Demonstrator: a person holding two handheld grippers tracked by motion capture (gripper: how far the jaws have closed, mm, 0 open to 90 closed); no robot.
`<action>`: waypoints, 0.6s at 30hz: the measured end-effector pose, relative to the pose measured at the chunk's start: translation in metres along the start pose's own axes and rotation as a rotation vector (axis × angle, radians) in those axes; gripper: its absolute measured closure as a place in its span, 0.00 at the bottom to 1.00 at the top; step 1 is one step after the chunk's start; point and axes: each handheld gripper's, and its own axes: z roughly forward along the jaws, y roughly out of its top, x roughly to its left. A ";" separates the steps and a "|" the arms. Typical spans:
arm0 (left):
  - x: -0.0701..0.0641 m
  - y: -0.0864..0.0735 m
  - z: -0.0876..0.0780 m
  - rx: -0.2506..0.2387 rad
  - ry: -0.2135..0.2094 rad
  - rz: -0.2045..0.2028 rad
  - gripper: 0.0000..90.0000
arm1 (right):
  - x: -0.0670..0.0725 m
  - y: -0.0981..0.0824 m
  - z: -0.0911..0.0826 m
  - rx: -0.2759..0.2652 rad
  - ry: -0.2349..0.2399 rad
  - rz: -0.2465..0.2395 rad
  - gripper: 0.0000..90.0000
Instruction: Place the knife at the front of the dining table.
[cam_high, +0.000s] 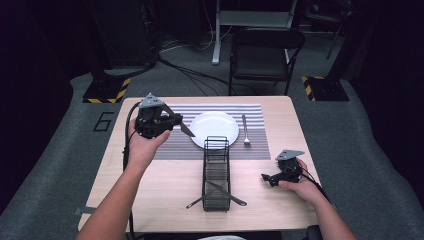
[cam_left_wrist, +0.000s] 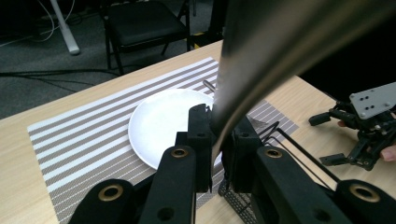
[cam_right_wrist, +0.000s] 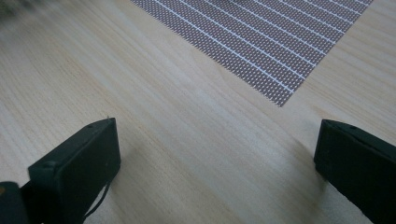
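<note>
My left gripper (cam_high: 172, 120) hovers over the left part of the striped placemat (cam_high: 175, 147), shut on a metal knife (cam_high: 186, 130) whose blade points down toward the white plate (cam_high: 215, 128). In the left gripper view the knife (cam_left_wrist: 261, 51) rises between the closed jaws of the gripper (cam_left_wrist: 217, 126), above the plate (cam_left_wrist: 159, 121). A fork (cam_high: 245, 131) lies on the mat to the right of the plate. My right gripper (cam_high: 270, 177) rests low at the table's right side, open and holding nothing; its jaws (cam_right_wrist: 217, 149) stand wide over bare wood.
A black wire caddy (cam_high: 216, 170) stands in the table's middle front, with two utensils (cam_high: 227, 192) lying across its near end. The placemat corner (cam_right_wrist: 261, 42) is just ahead of the right gripper. A black chair (cam_high: 265, 55) stands beyond the table.
</note>
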 end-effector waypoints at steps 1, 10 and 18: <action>0.002 -0.002 0.002 0.004 0.001 -0.004 0.92 | 0.000 0.000 0.000 0.000 0.000 0.000 0.00; 0.015 -0.016 0.013 0.024 0.038 -0.031 0.92 | 0.000 0.000 0.000 -0.001 0.000 0.001 0.00; 0.028 -0.037 0.026 0.066 0.087 -0.034 0.92 | 0.000 0.000 0.000 -0.001 0.000 0.001 0.00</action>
